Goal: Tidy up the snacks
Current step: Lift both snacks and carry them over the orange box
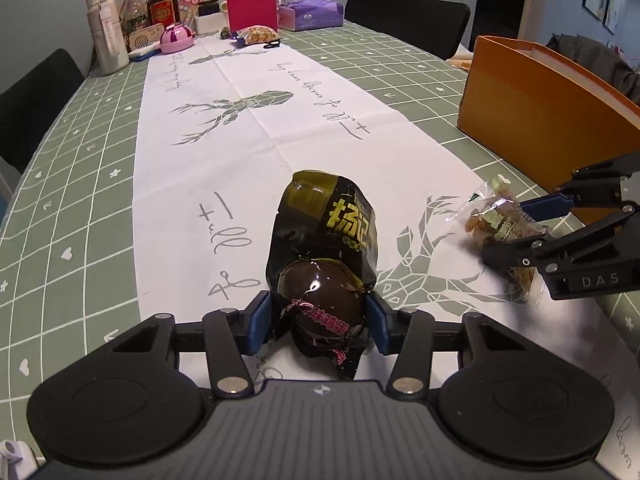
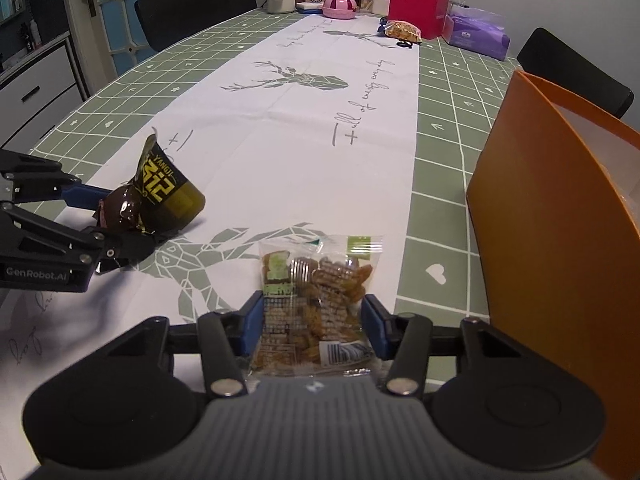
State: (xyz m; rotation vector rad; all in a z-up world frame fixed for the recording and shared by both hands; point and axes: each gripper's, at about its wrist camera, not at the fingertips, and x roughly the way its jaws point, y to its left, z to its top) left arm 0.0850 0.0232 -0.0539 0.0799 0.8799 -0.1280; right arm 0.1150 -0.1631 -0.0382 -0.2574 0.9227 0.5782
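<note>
Snacks are both grabbed right now. Left hand-held gripper (image 1: 318, 322) is clamped on a black snack pack (image 1: 324, 256) with yellow lettering, sitting on the white runner (image 1: 256, 116) down the middle of the table (image 1: 80, 160). Right hand-held gripper (image 2: 314, 326) is squeezing a clear bag of brownish snacks (image 2: 320, 300), also over the runner, near the orange box (image 2: 560, 240) along the table's right edge. Far end has bottles (image 1: 162, 4), a pink box (image 1: 252, 10) and a purple tissue pack (image 1: 312, 10).
</note>
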